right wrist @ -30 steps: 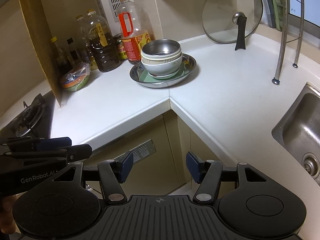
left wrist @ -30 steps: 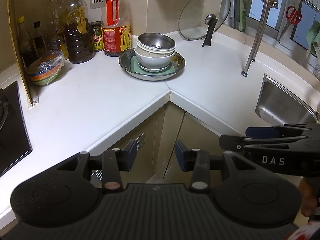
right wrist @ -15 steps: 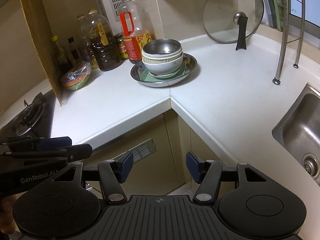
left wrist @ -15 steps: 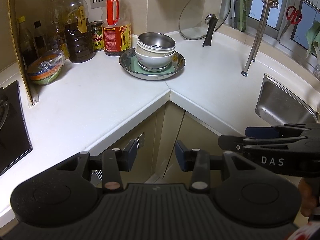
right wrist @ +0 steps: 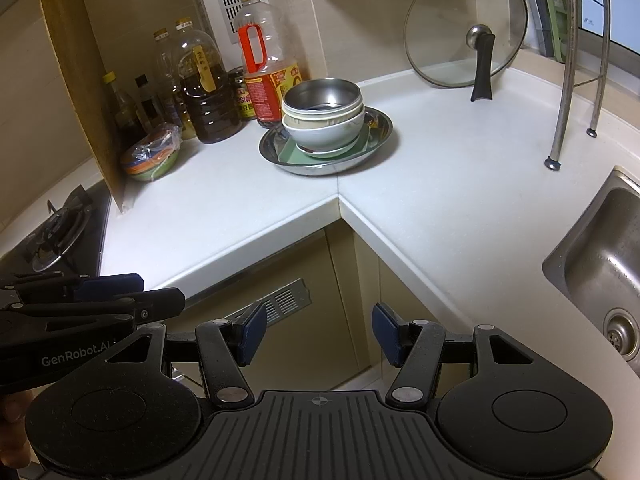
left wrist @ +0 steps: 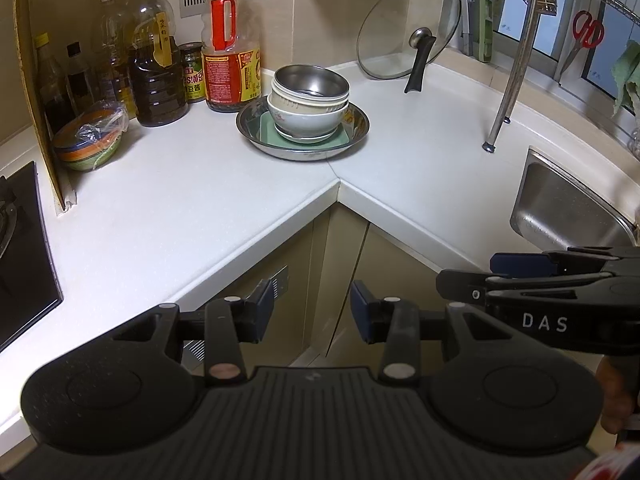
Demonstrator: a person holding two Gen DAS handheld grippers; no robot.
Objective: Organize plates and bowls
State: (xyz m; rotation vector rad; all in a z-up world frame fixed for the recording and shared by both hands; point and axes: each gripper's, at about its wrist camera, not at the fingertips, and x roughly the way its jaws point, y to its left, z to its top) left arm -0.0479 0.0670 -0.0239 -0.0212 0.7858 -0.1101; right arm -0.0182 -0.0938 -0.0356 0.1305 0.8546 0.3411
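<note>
Two handheld grippers hang side by side off the near edge of a white corner counter (left wrist: 168, 200), both angled down toward it. The left gripper (left wrist: 311, 312) and the right gripper (right wrist: 319, 334) each have their blue-padded fingers parted with nothing between them. Far back on the counter, well apart from both, a steel bowl (left wrist: 309, 82) tops a stack of pale bowls (left wrist: 306, 116) on a green plate (left wrist: 276, 136) inside a wide steel dish (left wrist: 360, 126). Oil bottles (left wrist: 230, 52) stand just left; a glass lid (left wrist: 400, 32) leans right.
</note>
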